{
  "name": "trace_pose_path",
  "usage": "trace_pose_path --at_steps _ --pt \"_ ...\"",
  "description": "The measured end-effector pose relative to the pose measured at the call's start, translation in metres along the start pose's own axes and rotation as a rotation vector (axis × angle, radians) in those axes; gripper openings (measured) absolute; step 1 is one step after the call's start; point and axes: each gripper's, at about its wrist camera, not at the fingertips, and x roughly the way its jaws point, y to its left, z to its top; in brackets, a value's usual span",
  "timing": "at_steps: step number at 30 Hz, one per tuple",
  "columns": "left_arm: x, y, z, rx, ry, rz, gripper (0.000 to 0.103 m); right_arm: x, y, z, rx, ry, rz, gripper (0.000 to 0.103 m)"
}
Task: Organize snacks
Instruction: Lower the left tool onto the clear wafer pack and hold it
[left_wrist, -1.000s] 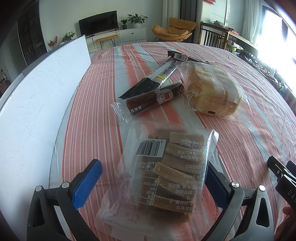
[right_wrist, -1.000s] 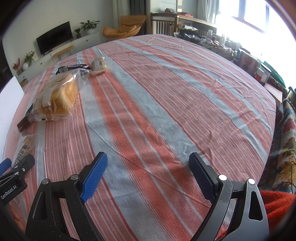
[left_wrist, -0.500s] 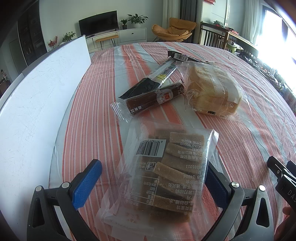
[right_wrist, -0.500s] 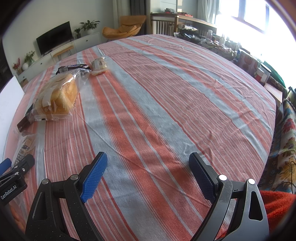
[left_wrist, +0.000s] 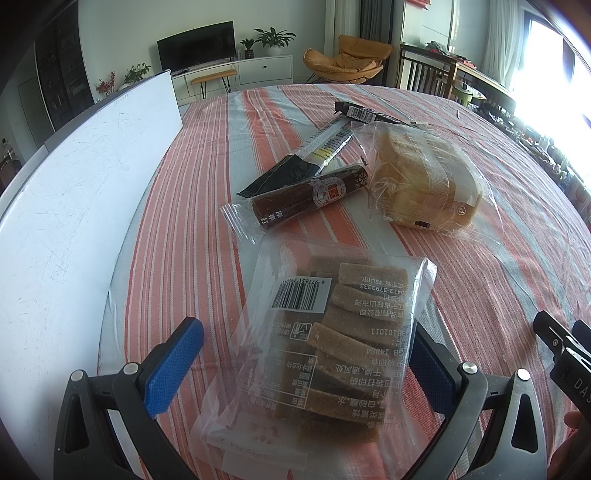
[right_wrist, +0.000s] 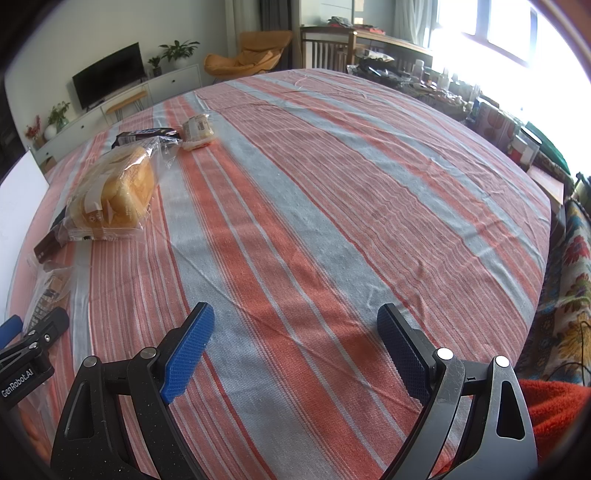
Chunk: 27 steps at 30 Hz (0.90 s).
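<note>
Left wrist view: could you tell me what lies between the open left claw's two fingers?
The clear pack of brown bars lies between them, flat on the striped tablecloth. The left claw is open around it.

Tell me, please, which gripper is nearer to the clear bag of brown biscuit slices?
Left. The left gripper is open with the biscuit bag lying between its fingers. The right gripper is open over bare tablecloth, off to the bag's right.
</note>
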Motion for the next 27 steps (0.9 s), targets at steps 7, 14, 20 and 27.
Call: trace_pose_path --at_steps 7,14,20,27 --pt "0.0000 0.0000 0.0000 0.000 0.000 0.000 0.103 0.0001 0.0001 0.0000 0.000 0.000 0.000 0.092" --pt "0.0000 0.0000 -0.0001 0.000 0.000 0.000 0.103 0.0001 0.0000 0.0001 0.000 0.000 0.000 0.092" --pt "0.0000 0.0000 -0.0001 0.000 0.000 0.000 0.103 0.0002 0.0000 0.0001 0.000 0.000 0.000 0.092" --pt "0.0000 -0.0001 -0.0001 0.000 0.000 0.001 0.103 -0.0002 -0.0008 0.0002 0.004 0.002 0.009 0.092"
